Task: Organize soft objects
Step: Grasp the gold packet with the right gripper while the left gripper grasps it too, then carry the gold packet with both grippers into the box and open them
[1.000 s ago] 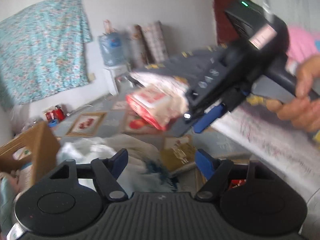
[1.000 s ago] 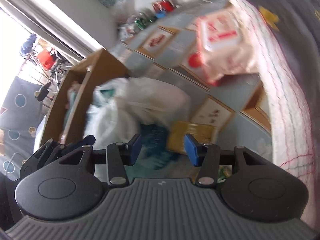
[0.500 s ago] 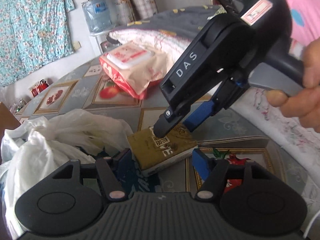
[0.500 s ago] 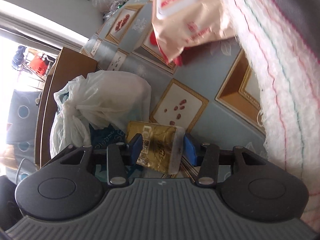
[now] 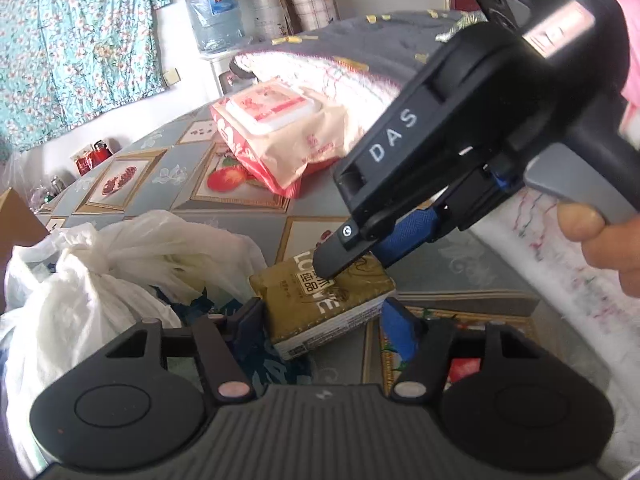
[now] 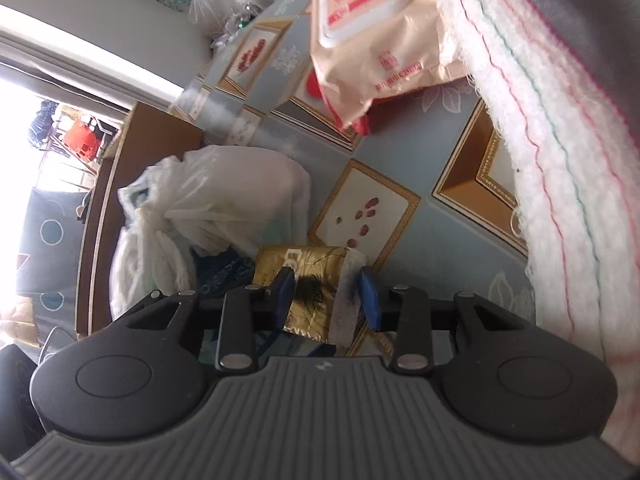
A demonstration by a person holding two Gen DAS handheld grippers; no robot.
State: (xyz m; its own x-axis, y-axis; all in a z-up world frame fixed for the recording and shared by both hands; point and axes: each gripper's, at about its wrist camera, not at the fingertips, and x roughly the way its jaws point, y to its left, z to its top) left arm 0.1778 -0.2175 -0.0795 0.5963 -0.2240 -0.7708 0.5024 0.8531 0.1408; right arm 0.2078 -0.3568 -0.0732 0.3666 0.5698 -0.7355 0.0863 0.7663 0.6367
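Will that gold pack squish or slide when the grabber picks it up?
The gold pack looks like a soft tissue pack in shiny film, so it would probably dent a little and might slip. It seems light. The right gripper has its jaws open around it.

A: Where are we? Looks like somebody's home, a lived-in bedroom.

B: Agreed. Patterned floor covering (image 5: pixel 248 216) with framed fruit prints, and a grey quilt (image 5: pixel 360 40) with a fleecy white underside spilling over the edge of what seems to be a bed.

A: On the wall, a teal floral cloth (image 5: pixel 76 40) hanging like a curtain. Beside it a big water-cooler bottle (image 5: pixel 214 16) on a white stand, with rolls of patterned sheet (image 5: pixel 288 0) propped up.

B: Household clutter too: a wet-wipes pack (image 5: pixel 280 132), white plastic bags (image 5: pixel 112 272), a cardboard box (image 6: pixel 132 160).

A: And the right-hand camera catches a bright doorway (image 6: pixel 52 152) with things hanging outside.
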